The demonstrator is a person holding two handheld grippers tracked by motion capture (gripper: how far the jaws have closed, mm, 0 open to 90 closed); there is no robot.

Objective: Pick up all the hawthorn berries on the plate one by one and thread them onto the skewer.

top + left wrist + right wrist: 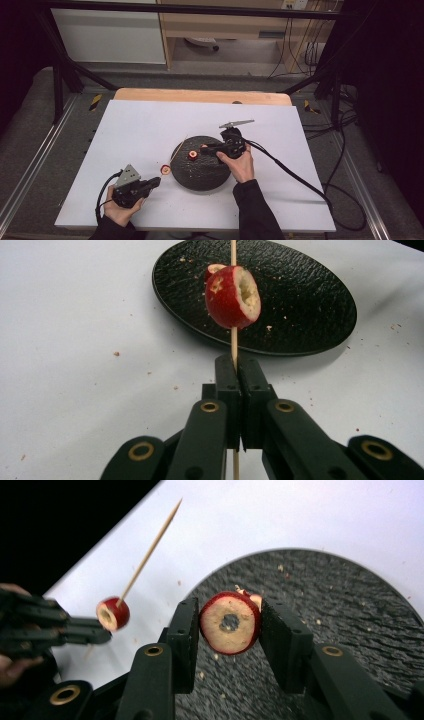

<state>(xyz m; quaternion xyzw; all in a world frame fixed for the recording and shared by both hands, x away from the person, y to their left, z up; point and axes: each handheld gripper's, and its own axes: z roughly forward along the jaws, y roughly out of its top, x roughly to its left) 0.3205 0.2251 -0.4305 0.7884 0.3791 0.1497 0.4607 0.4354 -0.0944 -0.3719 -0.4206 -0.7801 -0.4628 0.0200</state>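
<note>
Skewer (pixel 233 340) is clamped in the left claw (pixel 156 182), whose jaws are pressed together on its lower shaft. One cored red fruit piece (pixel 232 296) is already threaded on it. In the high view the stick runs from the left claw toward 1 o'clock, its point reaching over the 10 o'clock rim of the black plate (pixel 210 177).

Second fruit ring (pixel 230 622) is pinched between the jaws of the right claw (pixel 204 148), low over the plate on the white surface (pixel 150 120). In the right gripper view its cored hole faces the camera.

Governing relation: the skewer's sharp tip (pixel 178 501) lies at about 11 o'clock from the held ring in the right gripper view, well apart from it. The skewer's long axis does not yet line up with the hole. Judged next move: the right hand, being nearer the tip, brings the ring to the point and aligns the hole with the shaft.
</note>
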